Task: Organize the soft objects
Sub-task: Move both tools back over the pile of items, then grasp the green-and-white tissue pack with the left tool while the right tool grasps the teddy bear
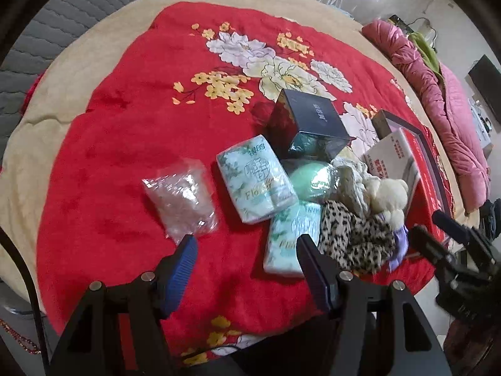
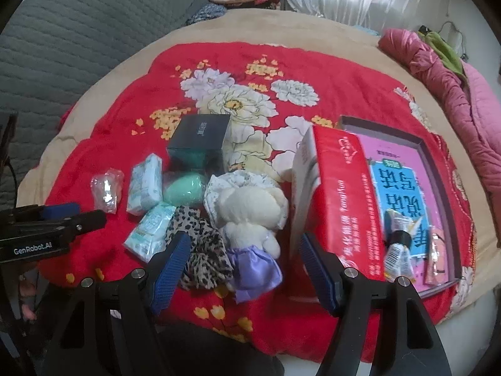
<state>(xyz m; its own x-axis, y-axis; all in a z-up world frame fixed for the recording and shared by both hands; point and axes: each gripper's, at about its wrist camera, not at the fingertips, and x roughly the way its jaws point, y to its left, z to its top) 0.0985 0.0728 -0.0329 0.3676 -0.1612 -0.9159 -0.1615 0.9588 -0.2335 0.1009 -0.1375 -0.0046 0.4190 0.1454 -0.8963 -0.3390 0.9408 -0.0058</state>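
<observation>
On the red flowered blanket (image 1: 125,144) lie two tissue packs (image 1: 255,178) (image 1: 289,238), a clear plastic bag (image 1: 180,199), a green egg-shaped sponge (image 1: 308,180), a leopard-print cloth (image 1: 353,235) and a cream plush toy (image 2: 250,210) in a purple skirt. My left gripper (image 1: 245,247) is open and empty, just in front of the nearer tissue pack and the clear bag. My right gripper (image 2: 244,247) is open and empty, its fingers on either side of the leopard cloth (image 2: 203,250) and the plush toy.
A dark box (image 1: 310,122) stands behind the pile. A red tissue carton (image 2: 341,200) leans on a flat tray (image 2: 438,163) that holds a pink book and a small tube (image 2: 397,250). A pink quilt (image 2: 444,72) lies at right; a grey headboard (image 2: 78,31) at left.
</observation>
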